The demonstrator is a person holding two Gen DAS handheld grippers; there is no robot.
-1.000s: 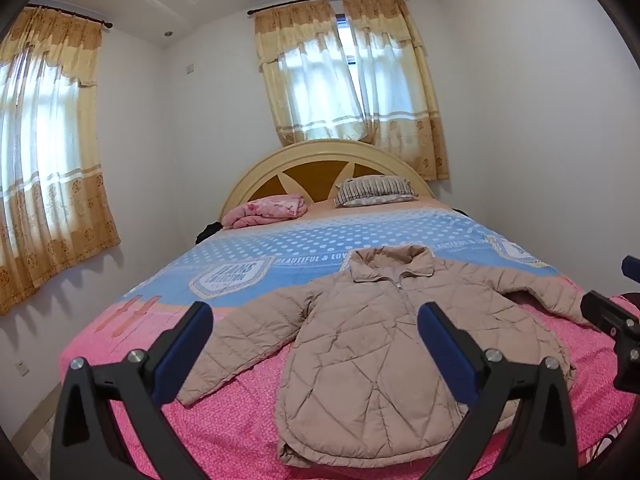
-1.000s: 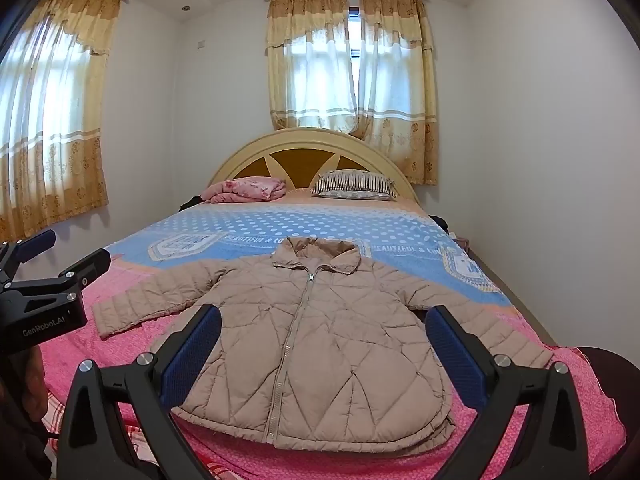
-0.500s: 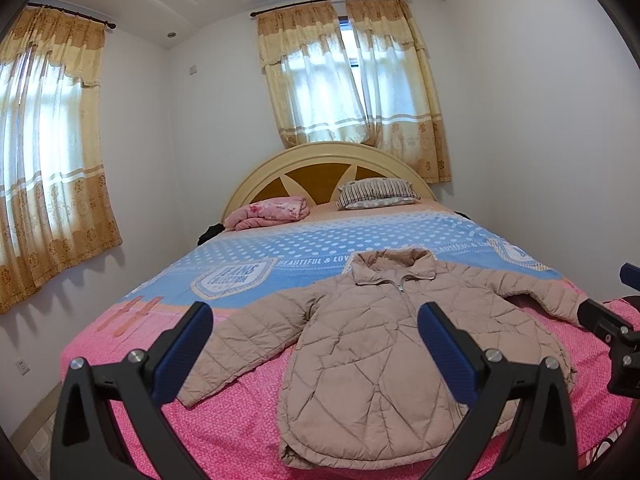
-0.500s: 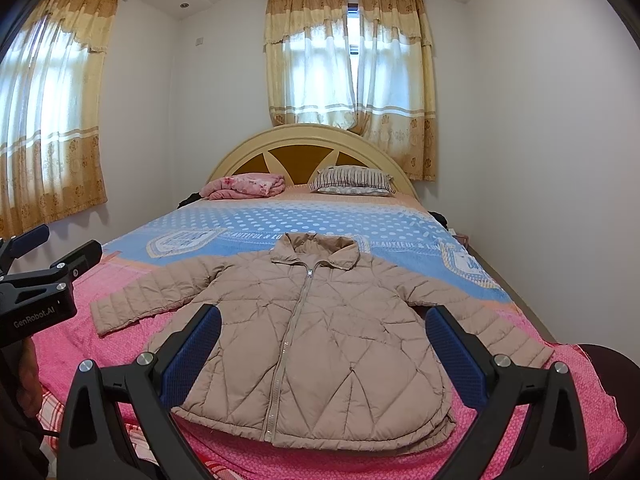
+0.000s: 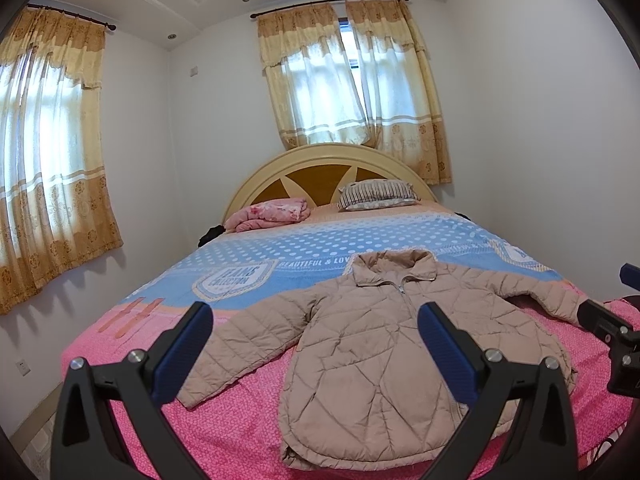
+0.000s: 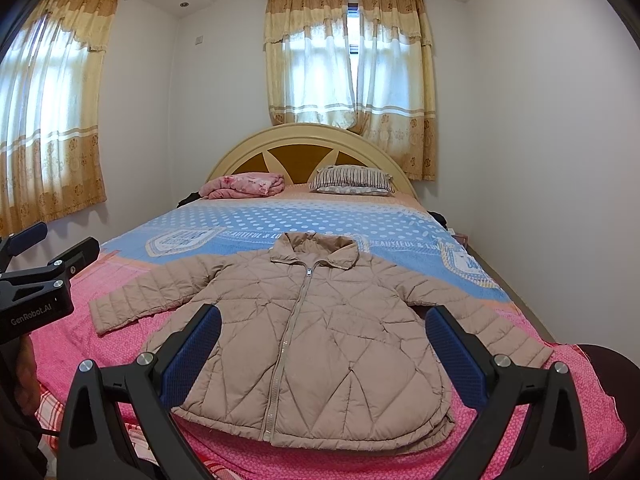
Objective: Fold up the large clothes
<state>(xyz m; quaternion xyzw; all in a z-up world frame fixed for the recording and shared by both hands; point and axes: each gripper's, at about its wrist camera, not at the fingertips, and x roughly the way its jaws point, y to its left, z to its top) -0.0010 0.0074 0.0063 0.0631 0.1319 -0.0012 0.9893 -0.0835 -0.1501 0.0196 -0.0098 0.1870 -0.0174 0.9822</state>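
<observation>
Jacket, beige and quilted, lies flat and zipped in the lower centre on the pink bedspread, sleeves out. Compared with a second ago, almost nothing changed: left gripper and right gripper remain spread, empty, above it; folding not begun.

Beige quilted jacket on a pink and blue bedspread

The bedspread is blue with white dots farther up, pink with a fine speckle nearer. A striped pillow and a pink floral blanket sit by the cream-and-brown headboard; the curtains are yellow.
</observation>
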